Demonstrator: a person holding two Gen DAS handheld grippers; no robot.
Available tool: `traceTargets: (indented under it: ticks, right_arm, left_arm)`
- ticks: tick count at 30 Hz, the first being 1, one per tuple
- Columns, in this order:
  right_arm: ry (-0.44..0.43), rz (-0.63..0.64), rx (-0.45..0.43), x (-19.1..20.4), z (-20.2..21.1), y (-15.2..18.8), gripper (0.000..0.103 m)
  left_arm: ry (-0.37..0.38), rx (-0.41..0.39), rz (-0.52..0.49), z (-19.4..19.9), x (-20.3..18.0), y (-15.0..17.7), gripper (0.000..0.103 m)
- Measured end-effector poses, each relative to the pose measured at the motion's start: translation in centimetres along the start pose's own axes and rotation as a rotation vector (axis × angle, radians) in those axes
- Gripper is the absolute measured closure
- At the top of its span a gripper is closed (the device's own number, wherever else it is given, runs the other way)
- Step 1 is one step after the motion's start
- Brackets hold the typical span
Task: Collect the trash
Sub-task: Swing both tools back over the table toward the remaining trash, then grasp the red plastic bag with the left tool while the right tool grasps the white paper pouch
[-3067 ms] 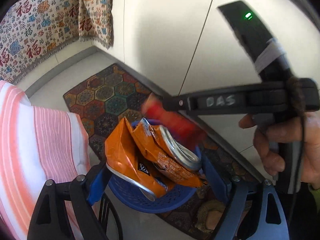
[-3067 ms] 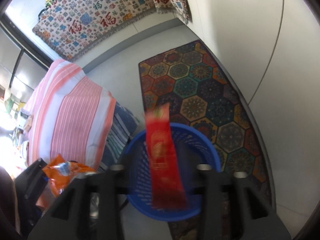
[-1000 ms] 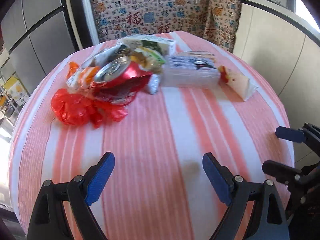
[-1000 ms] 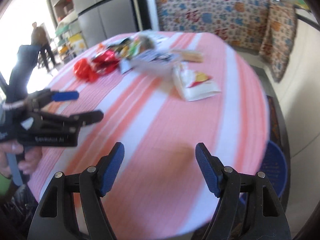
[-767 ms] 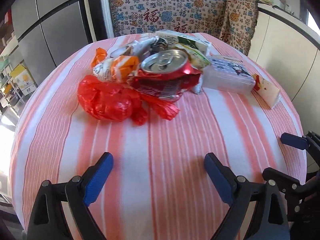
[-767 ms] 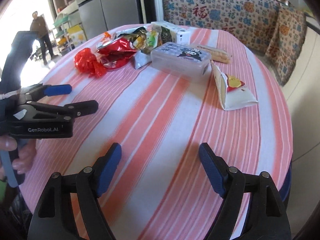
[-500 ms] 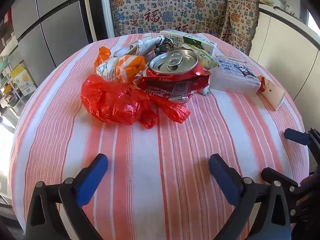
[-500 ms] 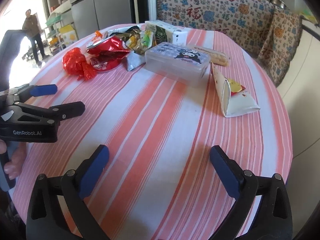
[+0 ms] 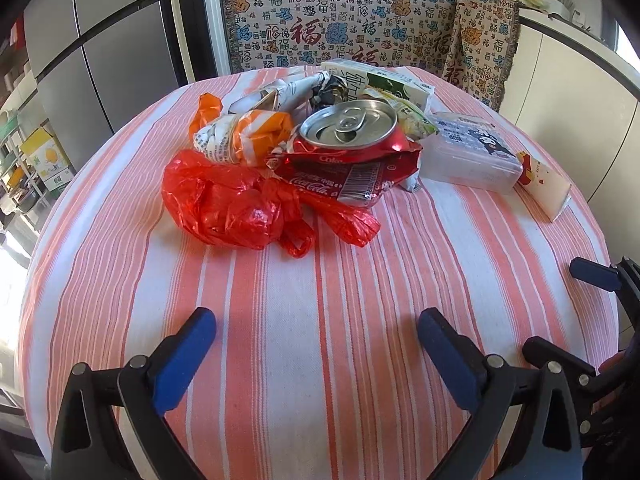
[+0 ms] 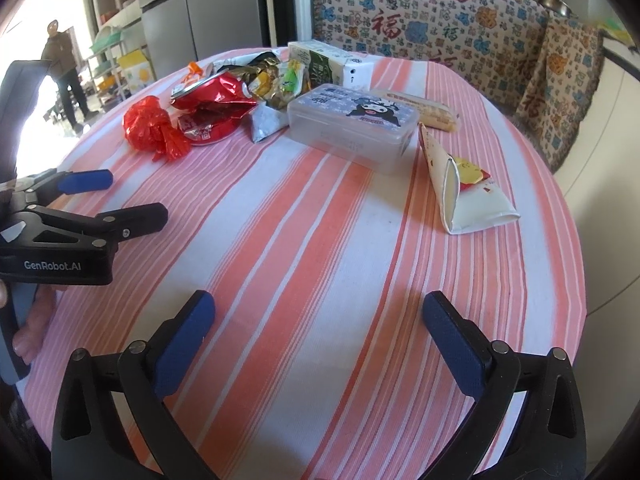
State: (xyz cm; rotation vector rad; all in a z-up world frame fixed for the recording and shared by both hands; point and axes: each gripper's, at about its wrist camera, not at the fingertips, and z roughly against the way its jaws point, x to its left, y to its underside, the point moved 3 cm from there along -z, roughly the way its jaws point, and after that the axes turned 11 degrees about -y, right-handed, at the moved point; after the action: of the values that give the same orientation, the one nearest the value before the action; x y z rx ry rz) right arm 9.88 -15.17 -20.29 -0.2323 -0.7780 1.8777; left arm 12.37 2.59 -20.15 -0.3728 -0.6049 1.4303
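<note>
A pile of trash lies on the round striped table [image 9: 320, 320]: a crumpled red plastic bag [image 9: 232, 204], a crushed red cola can [image 9: 348, 148], an orange-white wrapper [image 9: 244, 132] and a green-white carton [image 9: 380, 84]. A white flattened packet [image 10: 464, 188] lies apart at the right. My left gripper [image 9: 316, 344] is open and empty, above the cloth short of the red bag. My right gripper [image 10: 320, 320] is open and empty over the table's near right side; it also shows at the right edge of the left wrist view [image 9: 600, 300].
A clear plastic box with a cartoon lid [image 10: 352, 124] and a wrapped bar [image 10: 416, 108] lie behind the packet. A patterned cloth [image 9: 344, 20] hangs behind the table. Grey cabinets [image 9: 100, 52] stand at the left. A person [image 10: 64, 68] stands far off at the left.
Both grippers left the blue basket on the floor, empty, and swung up to the table. Over the last second they have moved closer to the trash pile, both jaws staying open.
</note>
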Motion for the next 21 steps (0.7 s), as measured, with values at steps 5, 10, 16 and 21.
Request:
traceTargets:
  ticks: [5, 10, 16, 21]
  right_arm:
    - [-0.001, 0.000, 0.000, 0.0, 0.0, 0.0, 0.001]
    - [0.003, -0.003, -0.003, 0.0, 0.1, 0.1, 0.001]
    - [0.004, -0.003, -0.004, 0.0, 0.1, 0.1, 0.001]
    - [0.005, -0.004, -0.005, 0.0, 0.1, 0.1, 0.001]
  left_arm:
    - [-0.007, 0.001, 0.001, 0.2, -0.2, 0.1, 0.000]
    - [0.023, 0.000, -0.013, 0.3, 0.2, 0.3, 0.000]
    - [0.045, 0.000, 0.097, 0.6, 2.1, 0.4, 0.000]
    - [0.125, -0.034, 0.277, 1.4, 3.3, -1.5, 0.000]
